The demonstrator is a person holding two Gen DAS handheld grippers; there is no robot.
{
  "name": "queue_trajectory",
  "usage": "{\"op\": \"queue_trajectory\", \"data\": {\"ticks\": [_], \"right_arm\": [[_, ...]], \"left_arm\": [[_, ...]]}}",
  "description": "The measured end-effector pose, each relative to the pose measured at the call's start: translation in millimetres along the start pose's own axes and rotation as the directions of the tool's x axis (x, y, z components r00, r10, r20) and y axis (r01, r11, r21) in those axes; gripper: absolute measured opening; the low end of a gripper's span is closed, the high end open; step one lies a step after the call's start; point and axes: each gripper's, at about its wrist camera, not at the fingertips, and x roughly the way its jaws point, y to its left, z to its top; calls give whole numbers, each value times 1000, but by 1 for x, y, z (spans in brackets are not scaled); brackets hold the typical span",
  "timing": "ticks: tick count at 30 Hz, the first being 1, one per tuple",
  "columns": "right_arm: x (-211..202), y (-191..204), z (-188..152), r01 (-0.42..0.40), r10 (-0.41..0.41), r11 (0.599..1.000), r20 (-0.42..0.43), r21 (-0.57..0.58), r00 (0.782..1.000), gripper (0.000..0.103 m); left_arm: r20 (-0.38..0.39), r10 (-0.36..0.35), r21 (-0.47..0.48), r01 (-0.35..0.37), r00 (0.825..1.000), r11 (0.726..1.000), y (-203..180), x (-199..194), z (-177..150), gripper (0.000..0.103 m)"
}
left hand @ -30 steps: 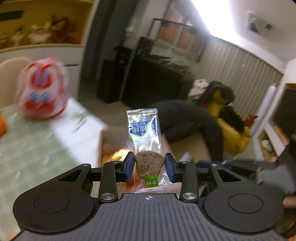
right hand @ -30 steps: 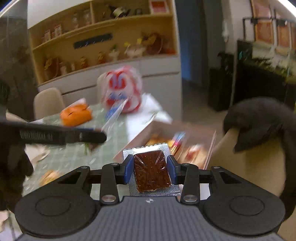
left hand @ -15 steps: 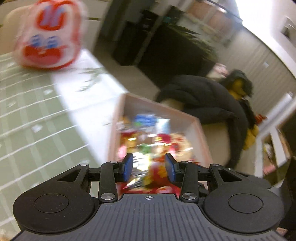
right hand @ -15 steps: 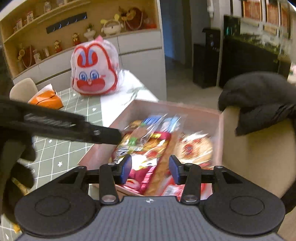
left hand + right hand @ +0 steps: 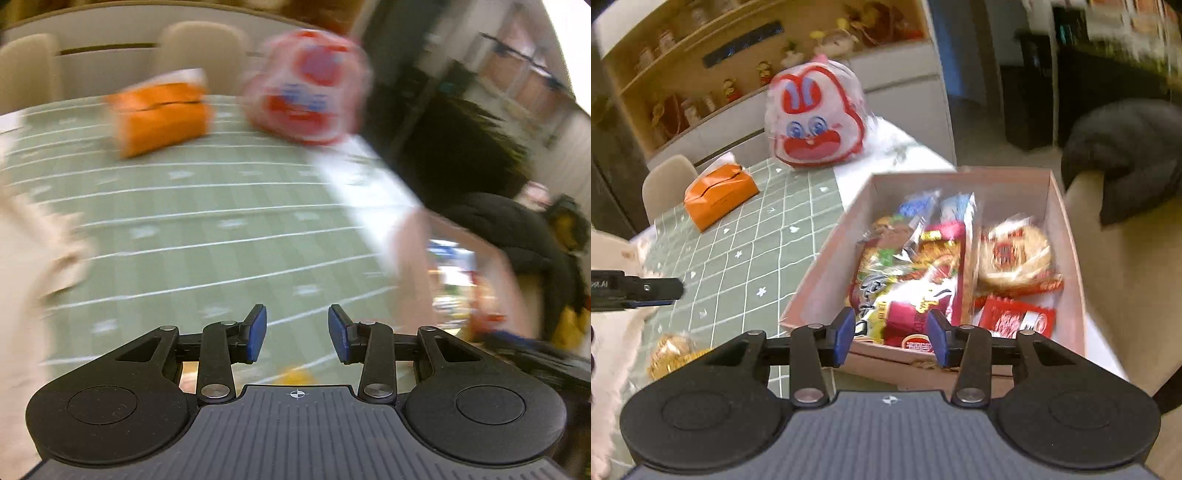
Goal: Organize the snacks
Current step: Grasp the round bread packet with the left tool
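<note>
A pink cardboard box (image 5: 1063, 206) full of several wrapped snacks (image 5: 923, 266) sits at the table's right edge. My right gripper (image 5: 891, 336) is open and empty, just above the box's near wall. My left gripper (image 5: 297, 334) is open and empty over the green checked tablecloth (image 5: 207, 229); its tip (image 5: 661, 290) shows at the left of the right wrist view. The box (image 5: 413, 258) is blurred at the right of the left wrist view. A gold-wrapped snack (image 5: 670, 354) lies on the cloth left of the box.
An orange tissue pouch (image 5: 718, 195) and a red-and-white rabbit bag (image 5: 816, 118) stand at the back of the table. A chair with a black coat (image 5: 1126, 155) is to the right. Beige chairs (image 5: 199, 55) stand behind the table.
Both grippers have opened and let go of their snack packets, which now lie out of the jaws. The left gripper has swung left, away from the box, over the tablecloth.
</note>
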Motion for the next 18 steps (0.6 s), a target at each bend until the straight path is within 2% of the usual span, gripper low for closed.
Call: {"op": "queue_trajectory", "data": {"ticks": [1, 4, 7, 9, 13, 18], "right_arm": [[-7, 8, -3, 0, 0, 999, 17, -32, 1000, 53], [-19, 37, -14, 2, 5, 994, 59, -111, 998, 58], [-23, 55, -26, -25, 29, 992, 32, -124, 999, 58], [-21, 64, -32, -83, 81, 991, -20, -105, 997, 59], [-17, 88, -35, -182, 174, 979, -88, -87, 981, 59], [-2, 115, -24, -233, 227, 970, -98, -61, 969, 59]], "left_arm": [[-4, 41, -23, -41, 999, 999, 13, -4, -2, 41], [-45, 109, -92, -113, 993, 989, 43, -4, -9, 41], [-76, 108, -110, -116, 991, 987, 54, -2, -22, 41], [-86, 63, -116, -73, 994, 991, 50, 0, -31, 42], [-73, 28, -26, -30, 997, 999, 27, -1, -43, 42], [-77, 13, 118, -4, 997, 993, 6, -7, -60, 44]]}}
